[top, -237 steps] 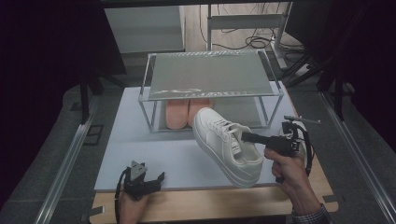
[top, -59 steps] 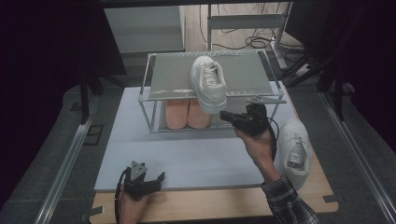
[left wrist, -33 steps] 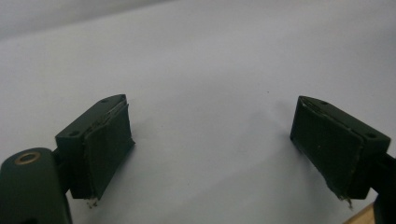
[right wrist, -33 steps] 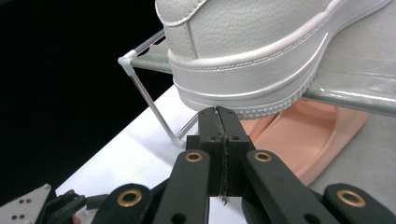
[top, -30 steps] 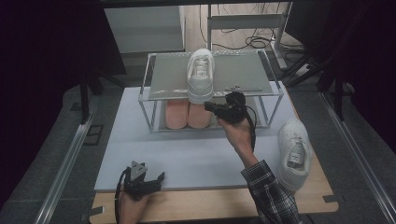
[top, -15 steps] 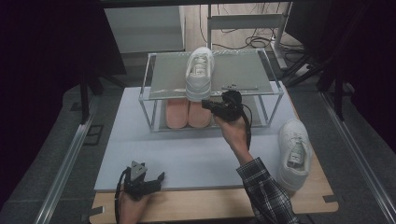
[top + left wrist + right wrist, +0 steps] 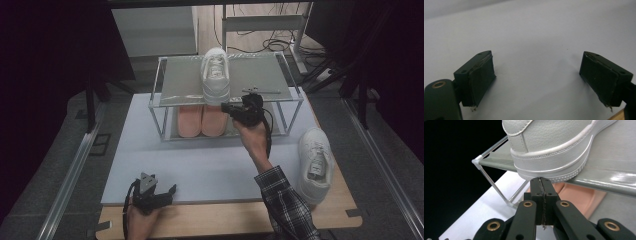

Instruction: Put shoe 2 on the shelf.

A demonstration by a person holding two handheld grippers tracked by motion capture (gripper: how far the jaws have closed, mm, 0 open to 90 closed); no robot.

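A two-tier shoe rack [image 7: 280, 95] with a thin metal frame stands at the far side of the desk [image 7: 200, 160], on a pale grey mat. On its lower shelf a pair of pink shoes [image 7: 201, 120] sits side by side, toes pointing away from the person. A white sneaker [image 7: 215, 75] lies on the rack's top shelf, heel toward the person and overhanging the front edge a little. A second white sneaker [image 7: 315, 162] rests on the desk's right side, well apart from the rack, partly off the mat on the bare wood.

The right gripper [image 7: 226, 107] is held at the rack's front edge, just below and in front of the heel of the upper sneaker. In the right gripper view its jaws are pressed together with nothing between them, the tips just beneath the sneaker's heel sole [image 7: 554, 162]; whether they touch it is not clear.

The left gripper [image 7: 170, 191] rests at the near edge of the mat, far from the rack, its jaws spread wide over bare mat.
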